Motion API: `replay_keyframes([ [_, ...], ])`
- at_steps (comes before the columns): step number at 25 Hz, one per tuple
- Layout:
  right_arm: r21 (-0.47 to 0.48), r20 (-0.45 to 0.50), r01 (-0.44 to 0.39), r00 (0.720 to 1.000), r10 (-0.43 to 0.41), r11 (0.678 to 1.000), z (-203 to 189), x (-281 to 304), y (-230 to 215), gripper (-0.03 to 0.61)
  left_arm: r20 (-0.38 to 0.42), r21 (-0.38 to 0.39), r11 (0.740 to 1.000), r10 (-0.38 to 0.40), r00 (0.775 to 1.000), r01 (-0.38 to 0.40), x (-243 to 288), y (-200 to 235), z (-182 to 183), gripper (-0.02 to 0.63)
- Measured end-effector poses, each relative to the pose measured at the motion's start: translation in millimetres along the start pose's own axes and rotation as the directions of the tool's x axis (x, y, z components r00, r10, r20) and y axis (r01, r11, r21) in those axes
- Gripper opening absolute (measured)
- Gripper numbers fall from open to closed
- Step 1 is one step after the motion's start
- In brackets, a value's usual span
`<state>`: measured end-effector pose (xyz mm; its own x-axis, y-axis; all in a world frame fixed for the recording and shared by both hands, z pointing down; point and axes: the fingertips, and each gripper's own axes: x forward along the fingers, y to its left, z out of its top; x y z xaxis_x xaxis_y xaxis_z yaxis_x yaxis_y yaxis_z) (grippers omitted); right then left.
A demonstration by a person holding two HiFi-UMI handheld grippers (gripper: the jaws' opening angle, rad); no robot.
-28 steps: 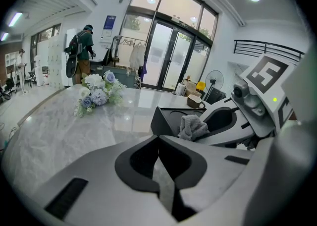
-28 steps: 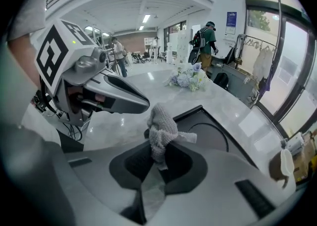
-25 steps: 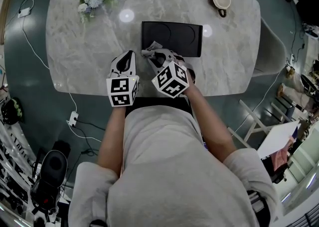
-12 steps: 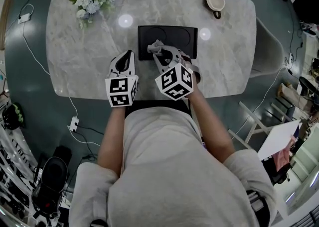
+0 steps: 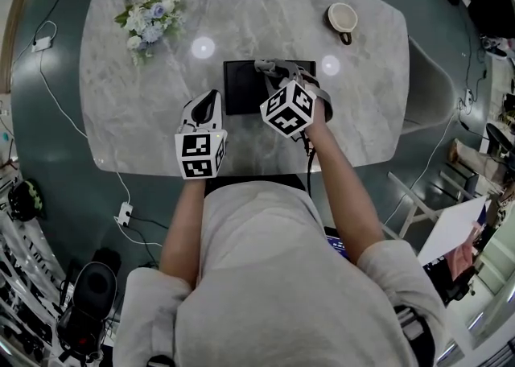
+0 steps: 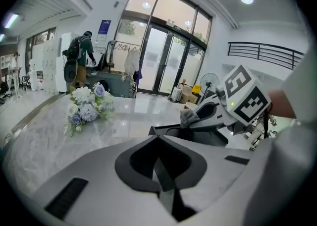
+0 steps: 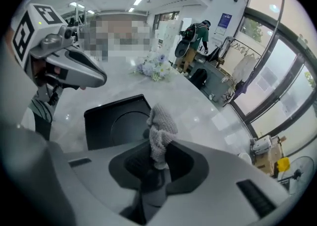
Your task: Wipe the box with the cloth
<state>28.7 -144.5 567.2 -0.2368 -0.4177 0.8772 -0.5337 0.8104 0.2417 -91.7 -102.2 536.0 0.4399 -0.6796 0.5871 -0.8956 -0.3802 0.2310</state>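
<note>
A black box (image 5: pixel 241 88) with round recesses lies on the marble table (image 5: pixel 145 108). My right gripper (image 5: pixel 272 72) hangs over the box's far edge, shut on a bunched grey cloth (image 5: pixel 265 65). Its jaws have just eased open a little, with the cloth still pinched between them. In the right gripper view the cloth (image 7: pixel 159 130) stands up out of the jaws above the box (image 7: pixel 116 121). My left gripper (image 5: pixel 205 102) is shut and holds nothing, just left of the box's near corner. The left gripper view shows the cloth (image 6: pixel 189 116) over the box (image 6: pixel 208 138).
A bunch of pale flowers (image 5: pixel 149 15) lies at the table's far left. A cup (image 5: pixel 342 18) stands at the far right. A chair (image 5: pixel 434 76) is at the table's right end. Cables run over the floor on the left. A person with a backpack (image 6: pixel 79 61) stands far off.
My right gripper has carried the cloth from the box's near left part across to its far edge. The left gripper has shifted only slightly.
</note>
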Motion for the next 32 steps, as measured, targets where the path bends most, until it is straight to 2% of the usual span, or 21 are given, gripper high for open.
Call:
replay_keyframes([
  [2,-0.010,-0.009,-0.016,1.000,0.016,1.000,1.1,5.7,1.3,0.092,-0.005,-0.006,1.000,-0.001,1.000,0.001,1.7,4.3,0.7,0.025],
  [4,-0.006,0.007,-0.046,0.999,0.046,0.999,4.7,7.8,4.8,0.194,-0.010,-0.008,1.000,-0.002,1.000,0.002,4.8,8.3,0.9,0.025],
  [5,0.002,0.022,-0.061,0.998,0.061,0.998,6.9,7.4,6.7,0.217,-0.013,-0.008,1.000,-0.002,1.000,0.002,6.6,10.0,0.7,0.025],
  [9,0.030,0.104,-0.091,0.991,0.088,0.995,16.9,0.9,11.7,0.219,-0.020,-0.011,1.000,-0.010,1.000,0.010,11.8,11.9,0.4,0.025],
  [11,0.040,0.129,-0.089,0.988,0.083,0.995,20.6,0.6,10.6,0.206,-0.022,-0.010,1.000,-0.014,1.000,0.014,13.5,11.2,0.5,0.025],
  [13,0.051,0.136,-0.085,0.988,0.077,0.995,22.5,4.8,7.7,0.165,-0.025,-0.009,1.000,-0.017,1.000,0.016,14.3,10.6,0.4,0.025],
  [16,0.048,0.123,-0.078,0.990,0.071,0.996,23.1,14.1,4.6,0.105,-0.025,-0.009,1.000,-0.016,1.000,0.016,13.1,9.6,0.5,0.025],
  [20,0.043,0.113,-0.072,0.991,0.067,0.996,21.6,18.4,5.5,0.064,-0.031,-0.009,1.000,-0.012,0.999,0.012,11.2,9.5,-2.3,0.025],
  [32,0.044,0.095,-0.152,0.984,0.148,0.987,3.8,6.3,32.5,0.052,-0.042,-0.006,1.000,-0.024,0.999,0.024,10.8,-3.7,-11.4,0.025],
])
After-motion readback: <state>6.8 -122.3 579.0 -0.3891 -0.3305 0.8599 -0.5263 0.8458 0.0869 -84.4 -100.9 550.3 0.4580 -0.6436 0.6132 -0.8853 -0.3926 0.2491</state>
